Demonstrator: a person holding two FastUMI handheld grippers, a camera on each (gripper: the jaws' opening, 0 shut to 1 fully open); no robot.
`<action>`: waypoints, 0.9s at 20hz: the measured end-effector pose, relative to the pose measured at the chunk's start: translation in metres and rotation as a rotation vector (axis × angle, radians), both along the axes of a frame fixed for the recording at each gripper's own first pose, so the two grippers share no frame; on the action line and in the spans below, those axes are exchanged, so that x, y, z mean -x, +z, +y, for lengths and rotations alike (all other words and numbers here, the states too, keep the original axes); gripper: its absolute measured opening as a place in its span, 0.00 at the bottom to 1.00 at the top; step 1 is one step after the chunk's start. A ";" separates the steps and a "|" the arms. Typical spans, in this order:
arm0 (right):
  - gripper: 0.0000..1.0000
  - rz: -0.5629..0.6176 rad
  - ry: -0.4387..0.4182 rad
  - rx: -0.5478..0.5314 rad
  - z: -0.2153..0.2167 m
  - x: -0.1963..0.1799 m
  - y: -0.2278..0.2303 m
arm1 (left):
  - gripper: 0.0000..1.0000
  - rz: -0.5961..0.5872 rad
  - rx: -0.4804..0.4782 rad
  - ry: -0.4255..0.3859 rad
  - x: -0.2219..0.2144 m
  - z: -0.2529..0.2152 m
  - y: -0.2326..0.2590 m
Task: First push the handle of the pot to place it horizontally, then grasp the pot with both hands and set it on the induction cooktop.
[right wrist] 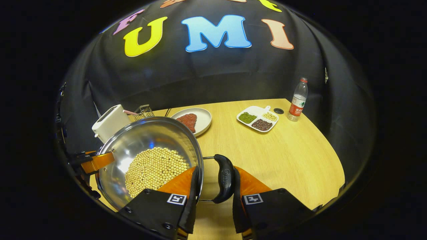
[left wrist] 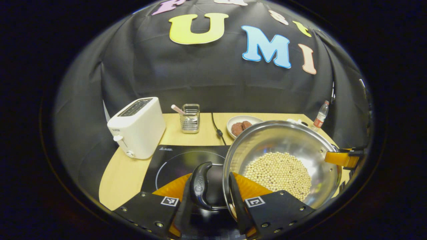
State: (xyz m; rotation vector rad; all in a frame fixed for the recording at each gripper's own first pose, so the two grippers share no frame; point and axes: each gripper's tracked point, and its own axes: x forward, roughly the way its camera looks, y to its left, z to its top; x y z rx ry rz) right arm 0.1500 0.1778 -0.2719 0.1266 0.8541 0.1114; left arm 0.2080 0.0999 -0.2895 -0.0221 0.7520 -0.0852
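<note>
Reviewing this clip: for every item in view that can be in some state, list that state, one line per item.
pot: held above the cooktop, tilted, holding pale beans
left gripper: shut on the pot's left handle
right gripper: shut on the pot's right handle
induction cooktop: bare, nothing on it
toaster: slots empty
water bottle: upright, capped
divided dish: filled with three kinds of beans

pot (left wrist: 283, 160): shiny steel, holding pale round beans — sitting tilted, raised above the table
handles (left wrist: 201, 186): dark loops — one sticking out each side, lying level
induction cooktop (left wrist: 180, 161): flat black glass, lying just beside the pot's left
</note>
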 end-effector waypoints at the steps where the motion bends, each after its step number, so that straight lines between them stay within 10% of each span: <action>1: 0.48 0.002 0.003 0.001 0.006 0.001 0.000 | 0.57 0.002 -0.001 0.002 0.003 0.008 -0.001; 18: 0.48 0.027 0.042 -0.020 0.111 -0.018 -0.011 | 0.57 0.020 -0.028 0.032 -0.019 0.123 -0.023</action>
